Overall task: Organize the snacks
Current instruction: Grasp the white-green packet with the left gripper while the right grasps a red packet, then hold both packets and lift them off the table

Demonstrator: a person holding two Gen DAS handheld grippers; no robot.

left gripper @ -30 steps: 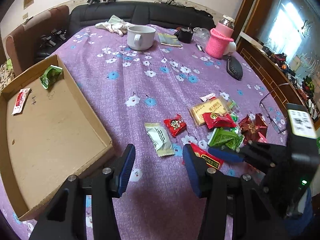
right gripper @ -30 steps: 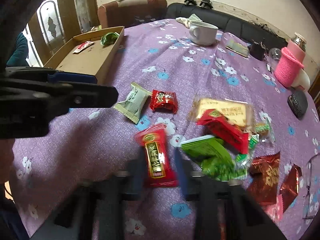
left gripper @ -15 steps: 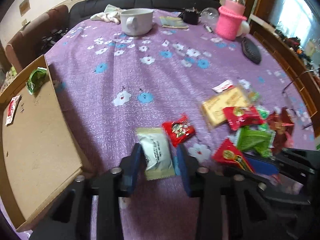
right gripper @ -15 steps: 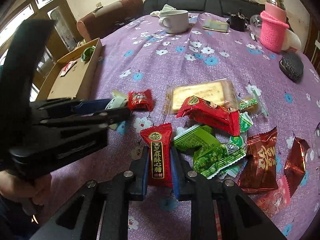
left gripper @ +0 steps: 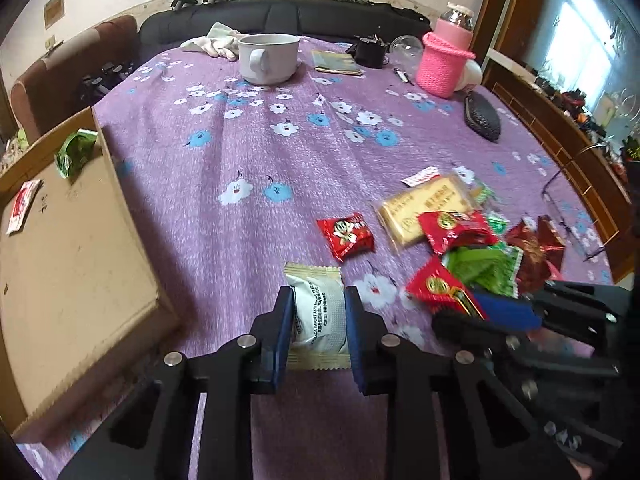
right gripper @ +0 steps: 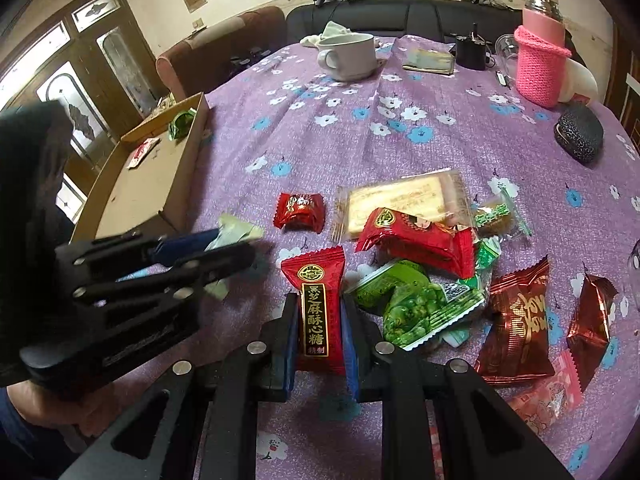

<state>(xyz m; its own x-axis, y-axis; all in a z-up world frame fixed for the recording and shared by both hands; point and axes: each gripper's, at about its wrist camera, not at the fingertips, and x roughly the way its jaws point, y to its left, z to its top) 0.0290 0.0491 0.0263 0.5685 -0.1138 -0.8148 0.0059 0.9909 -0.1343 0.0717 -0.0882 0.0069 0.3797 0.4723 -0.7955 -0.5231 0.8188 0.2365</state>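
My left gripper [left gripper: 317, 304] is shut on a white and gold snack packet [left gripper: 318, 314], just above the purple cloth. My right gripper [right gripper: 320, 312] is shut on a long red candy packet [right gripper: 318, 308]; it also shows in the left wrist view [left gripper: 444, 292]. A pile of snacks lies to the right: a small red packet [left gripper: 346, 236], a yellow biscuit pack [left gripper: 424, 206], a green pea packet [right gripper: 416, 300], a red packet [right gripper: 416, 236] and dark red foil packets [right gripper: 518, 320]. The cardboard tray [left gripper: 76, 264] at the left holds a green packet [left gripper: 74, 154] and a small red packet [left gripper: 22, 206].
A white mug [left gripper: 269, 58], a pink knitted bottle [left gripper: 444, 60], a black pouch [left gripper: 482, 116], a wallet [left gripper: 336, 63] and a cloth [left gripper: 212, 40] stand at the table's far side. Glasses [left gripper: 572, 208] lie at the right edge. A sofa and chair stand beyond.
My left gripper came down over the white and gold packet and shut on it. My right gripper shut on the long red packet.
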